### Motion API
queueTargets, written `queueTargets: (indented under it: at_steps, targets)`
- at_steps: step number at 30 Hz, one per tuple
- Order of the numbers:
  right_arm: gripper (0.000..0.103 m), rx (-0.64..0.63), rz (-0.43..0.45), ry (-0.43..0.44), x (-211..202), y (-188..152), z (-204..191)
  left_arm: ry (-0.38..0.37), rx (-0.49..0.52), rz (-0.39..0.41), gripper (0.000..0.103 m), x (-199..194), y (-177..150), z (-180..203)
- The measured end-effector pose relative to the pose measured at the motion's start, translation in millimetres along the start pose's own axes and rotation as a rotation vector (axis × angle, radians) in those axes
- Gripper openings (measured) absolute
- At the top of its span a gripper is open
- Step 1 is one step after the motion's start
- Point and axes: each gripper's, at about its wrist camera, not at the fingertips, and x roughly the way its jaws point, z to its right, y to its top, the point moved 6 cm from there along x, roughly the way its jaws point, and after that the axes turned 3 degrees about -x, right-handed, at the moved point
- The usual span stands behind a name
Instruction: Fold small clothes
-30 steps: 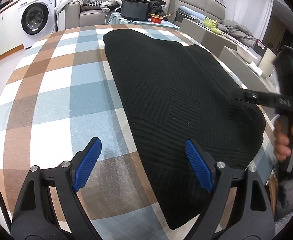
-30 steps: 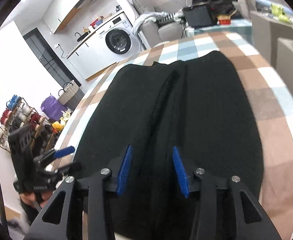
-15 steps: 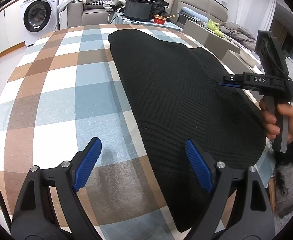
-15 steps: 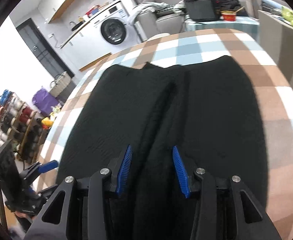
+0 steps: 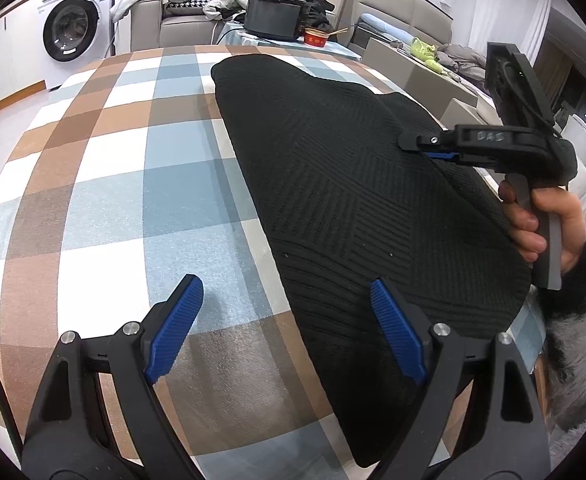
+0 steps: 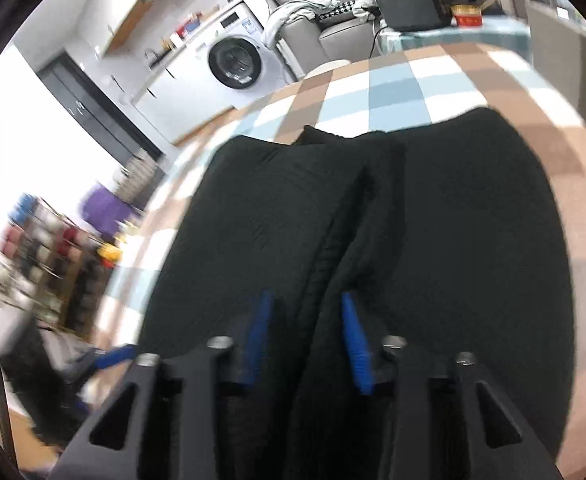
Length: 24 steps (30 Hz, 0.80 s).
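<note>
A black knit sweater (image 5: 353, 184) lies lengthwise on the checked tablecloth (image 5: 133, 184), its sides folded in to a ridge down the middle (image 6: 357, 208). My left gripper (image 5: 284, 286) stands open over the sweater's near left edge, one finger above the cloth and the other above the knit, nothing between them. My right gripper (image 6: 305, 308) sits low on the sweater with its jaws closing on that middle ridge, and fabric fills the gap between the pads. In the left wrist view the right gripper (image 5: 421, 146) reaches in from the right, held by a hand (image 5: 541, 220).
A washing machine (image 5: 71, 36) stands at the far left beyond the table. Behind the table are a sofa with clothes and a black box (image 5: 273, 20) beside a red bowl (image 5: 317, 38). Shelves with small items (image 6: 53, 264) stand off the table's left side.
The right gripper slid forward along the sweater's middle ridge and its jaws narrowed around the fabric. The left gripper stayed open in the same place.
</note>
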Motion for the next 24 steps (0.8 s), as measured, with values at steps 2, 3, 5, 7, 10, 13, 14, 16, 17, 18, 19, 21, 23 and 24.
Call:
queueTargets:
  at_steps: [2,3,5,7,10,13,14,16,17,18,19,21,23,24]
  targets:
    - [0.014,-0.035,0.016,-0.024,-2,3,-6,-0.004,-0.009,-0.001,0.084,-1,1,-1]
    - [0.009,-0.054,0.037,-0.032,-7,4,-10,-0.018,-0.020,-0.003,0.084,-3,1,-2]
    - [0.008,-0.105,0.105,-0.037,-30,8,-24,-0.059,-0.051,0.006,0.084,-10,4,-3]
    - [0.007,-0.141,0.179,-0.050,-62,14,-35,-0.063,-0.061,0.024,0.084,-17,7,-3]
    - [0.007,-0.166,0.226,-0.088,-93,16,-36,-0.052,-0.049,0.050,0.084,-24,13,-1]
    - [0.009,-0.139,0.203,-0.186,-88,14,-10,-0.035,-0.035,0.050,0.084,-20,18,2]
    - [0.010,-0.099,0.167,-0.167,-76,11,2,-0.031,-0.033,0.046,0.084,-17,19,3]
    - [0.017,-0.015,0.053,-0.134,-51,2,27,-0.028,-0.028,0.031,0.084,-11,18,7]
    - [0.018,0.007,0.031,-0.132,-46,-2,33,-0.025,-0.023,0.024,0.084,-8,18,8]
    - [0.024,0.014,0.025,-0.119,-45,-6,35,-0.020,-0.015,0.019,0.084,-5,17,10]
    - [0.032,0.008,0.026,-0.110,-47,-11,36,-0.014,-0.006,0.011,0.084,-2,16,11]
    - [0.045,-0.013,0.047,-0.117,-62,-21,38,-0.014,-0.003,-0.002,0.084,6,16,13]
    - [0.045,-0.023,0.061,-0.144,-78,-32,42,-0.023,-0.006,-0.013,0.084,14,17,15]
    - [0.045,-0.022,0.061,-0.154,-85,-38,45,-0.028,-0.002,-0.015,0.084,17,17,18]
